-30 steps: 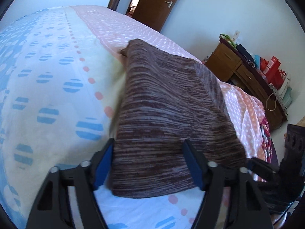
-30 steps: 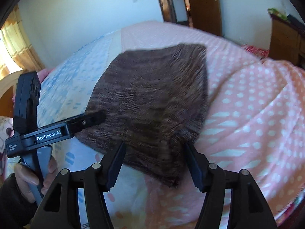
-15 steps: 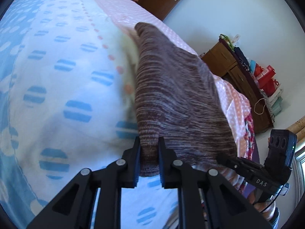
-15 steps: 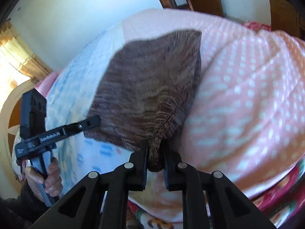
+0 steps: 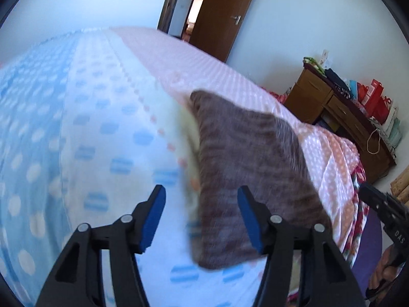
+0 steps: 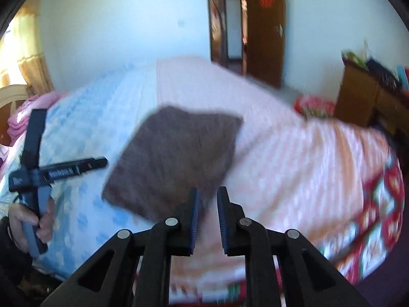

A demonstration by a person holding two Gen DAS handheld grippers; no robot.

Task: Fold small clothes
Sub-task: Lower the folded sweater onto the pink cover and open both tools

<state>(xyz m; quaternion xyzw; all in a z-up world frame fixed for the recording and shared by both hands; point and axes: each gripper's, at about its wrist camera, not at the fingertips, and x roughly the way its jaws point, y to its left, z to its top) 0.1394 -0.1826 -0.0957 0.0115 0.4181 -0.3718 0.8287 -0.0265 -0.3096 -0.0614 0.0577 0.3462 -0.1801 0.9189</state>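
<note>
A brown knitted garment [image 5: 253, 168] lies folded flat on the bed; it also shows in the right wrist view [image 6: 176, 158]. My left gripper [image 5: 202, 212] is open and empty, raised just in front of the garment's near left edge. My right gripper [image 6: 207, 216] has its jaws a small way apart with nothing between them, pulled back from the garment's near right corner. The left gripper also shows in the right wrist view [image 6: 69, 170], held by a hand at the left. Both views are blurred by motion.
The bed cover is blue-dotted on the left [image 5: 76, 140] and pink-dotted on the right [image 5: 329, 151]. A wooden dresser [image 5: 342, 122] with bags on top stands by the right wall. A brown door [image 5: 225, 15] is behind the bed.
Both grippers were shut on the garment's near edge half a second ago. Now both have let go and pulled back; the left has opened wide, the right slightly. The garment lies flat.
</note>
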